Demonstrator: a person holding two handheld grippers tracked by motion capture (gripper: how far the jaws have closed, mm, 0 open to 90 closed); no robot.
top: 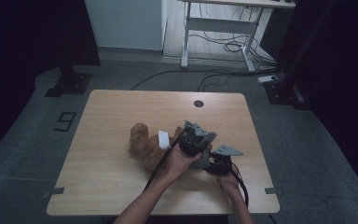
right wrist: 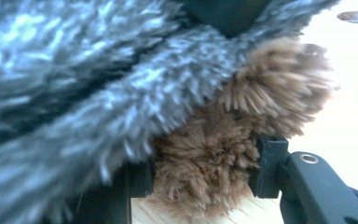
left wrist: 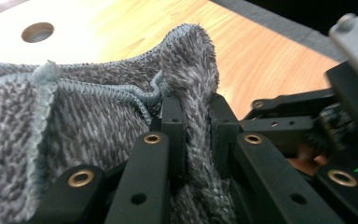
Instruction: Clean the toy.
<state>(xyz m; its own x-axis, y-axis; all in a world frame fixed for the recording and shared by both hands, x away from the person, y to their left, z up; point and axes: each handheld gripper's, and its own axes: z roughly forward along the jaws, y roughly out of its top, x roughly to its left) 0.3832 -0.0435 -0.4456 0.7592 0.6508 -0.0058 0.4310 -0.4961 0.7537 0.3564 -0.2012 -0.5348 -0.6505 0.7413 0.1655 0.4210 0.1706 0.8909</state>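
A brown plush toy [top: 142, 142] with a white tag [top: 163, 139] lies on the wooden table [top: 112, 112]. Its right end is hidden under both grippers. My left gripper [top: 199, 136] sits over that end. In the left gripper view its jaws [left wrist: 196, 109] are shut on an upright fold of grey terry cloth [left wrist: 88, 116]. My right gripper [top: 209, 158], with its grey plate on top, sits just right of it. Its jaws [right wrist: 204, 172] are shut on a tuft of the brown plush toy [right wrist: 242, 107], and the grey cloth [right wrist: 74, 93] drapes over the top of that tuft.
A round cable hole [top: 198, 103] is in the table's far edge, also visible as the hole [left wrist: 37, 31] from the left gripper. A white desk frame [top: 214, 28] and floor cables [top: 223, 74] lie beyond the table. Dark curtains flank both sides.
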